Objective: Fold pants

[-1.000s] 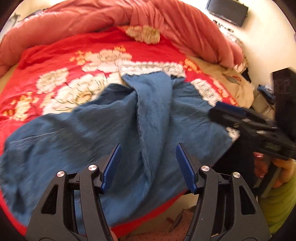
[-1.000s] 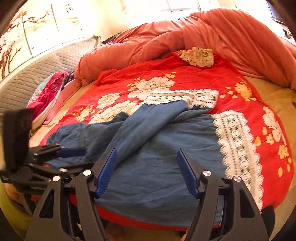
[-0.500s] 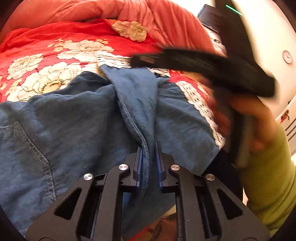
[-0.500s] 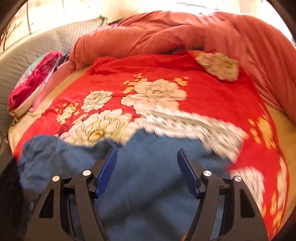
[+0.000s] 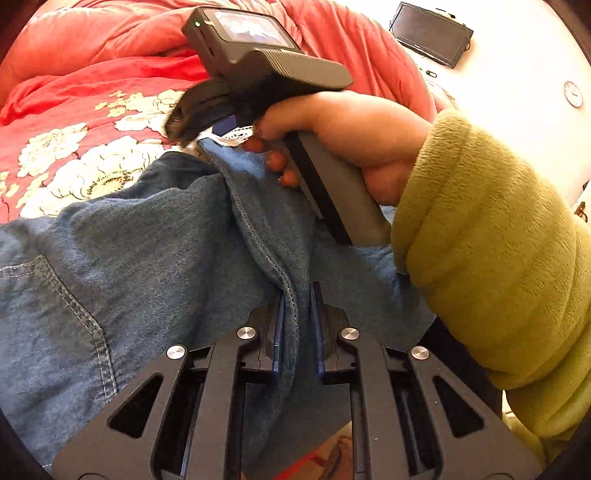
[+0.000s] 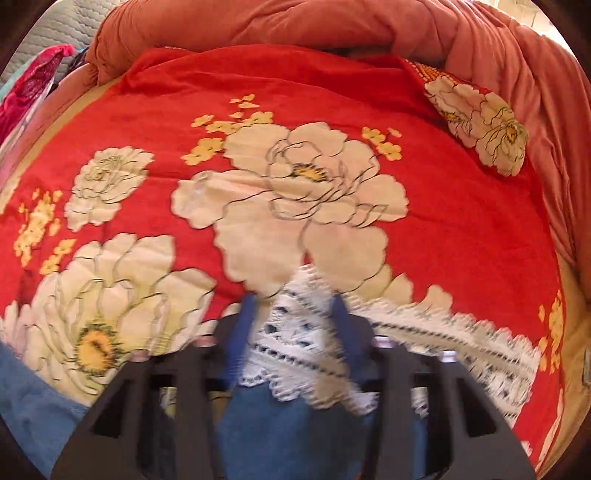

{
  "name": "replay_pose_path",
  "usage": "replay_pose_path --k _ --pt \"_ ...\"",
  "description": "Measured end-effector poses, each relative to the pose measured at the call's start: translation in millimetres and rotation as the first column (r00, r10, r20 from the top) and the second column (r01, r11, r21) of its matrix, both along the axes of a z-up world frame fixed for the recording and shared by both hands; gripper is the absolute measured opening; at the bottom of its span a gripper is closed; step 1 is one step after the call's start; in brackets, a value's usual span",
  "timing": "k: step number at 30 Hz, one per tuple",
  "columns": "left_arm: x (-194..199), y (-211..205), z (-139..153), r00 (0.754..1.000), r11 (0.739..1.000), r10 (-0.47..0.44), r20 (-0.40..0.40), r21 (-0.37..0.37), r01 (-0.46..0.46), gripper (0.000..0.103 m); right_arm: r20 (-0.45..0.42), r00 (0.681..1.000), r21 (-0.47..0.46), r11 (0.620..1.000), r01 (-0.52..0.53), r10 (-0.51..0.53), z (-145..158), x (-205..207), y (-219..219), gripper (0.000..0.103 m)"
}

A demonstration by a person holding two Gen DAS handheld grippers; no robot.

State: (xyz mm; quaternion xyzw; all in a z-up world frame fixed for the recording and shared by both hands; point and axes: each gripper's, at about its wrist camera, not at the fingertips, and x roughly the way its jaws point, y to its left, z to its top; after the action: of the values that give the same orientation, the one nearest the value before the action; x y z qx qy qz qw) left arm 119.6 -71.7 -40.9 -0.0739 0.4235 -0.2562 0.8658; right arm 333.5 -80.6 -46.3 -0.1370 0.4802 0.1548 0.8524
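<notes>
Blue denim pants (image 5: 140, 258) lie crumpled on a red floral bedspread (image 5: 74, 122). My left gripper (image 5: 297, 295) is shut on a seamed fold of the pants near the bed's front edge. My right gripper (image 6: 293, 306) sits over the white lace hem (image 6: 295, 350) of a pant leg at the far end, its jaws narrowed around the lace and blurred. In the left wrist view the right gripper (image 5: 192, 129) and the hand holding it reach across to that hem.
A rumpled salmon duvet (image 6: 332, 29) is heaped along the back of the bed. Pink clothes (image 6: 29, 85) lie at the far left. A dark screen (image 5: 430, 33) hangs on the white wall at right.
My left gripper closed on the pants fold and stays shut. My right gripper moved forward across the pants to the lace hem and its jaws narrowed from wide open.
</notes>
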Motion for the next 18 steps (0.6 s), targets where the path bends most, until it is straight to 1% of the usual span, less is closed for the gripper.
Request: replay_pose_path --k 1,2,4,5,6,9,12,17,18 --pt "0 -1 1 1.000 1.000 0.005 0.003 0.005 -0.005 0.008 0.004 1.000 0.015 1.000 0.005 -0.005 2 2 -6 0.015" --pt "1 0 1 1.000 1.000 0.009 0.003 0.006 -0.009 0.008 0.009 1.000 0.033 0.999 0.015 -0.015 6 3 -14 0.008" --pt "0 0 2 1.000 1.000 0.017 -0.002 -0.005 -0.017 0.008 0.037 0.999 0.102 0.995 0.019 -0.023 16 -2 -30 0.008" --pt "3 1 2 1.000 1.000 0.021 -0.005 -0.008 -0.021 0.008 0.061 0.997 0.110 0.993 0.037 -0.044 22 -8 -41 0.008" --pt "3 1 3 1.000 1.000 0.024 -0.003 -0.005 -0.024 0.008 0.074 0.996 0.118 0.992 0.046 -0.055 26 -12 -48 0.007" --pt "7 2 4 0.999 0.999 0.031 0.010 0.015 -0.031 0.008 0.102 0.989 0.211 0.974 0.080 -0.103 43 -34 -83 0.007" --pt "2 3 4 0.999 0.999 0.042 0.016 0.012 -0.042 0.008 0.117 0.978 0.307 0.943 0.129 -0.172 57 -63 -125 0.007" --pt "-2 8 4 0.999 0.999 0.052 0.006 -0.010 -0.052 0.008 0.119 0.953 0.414 0.887 0.207 -0.278 72 -113 -180 0.007" --pt "-1 8 4 0.999 0.999 0.050 0.008 -0.005 -0.050 0.008 0.117 0.946 0.431 0.874 0.225 -0.301 73 -122 -193 0.007"
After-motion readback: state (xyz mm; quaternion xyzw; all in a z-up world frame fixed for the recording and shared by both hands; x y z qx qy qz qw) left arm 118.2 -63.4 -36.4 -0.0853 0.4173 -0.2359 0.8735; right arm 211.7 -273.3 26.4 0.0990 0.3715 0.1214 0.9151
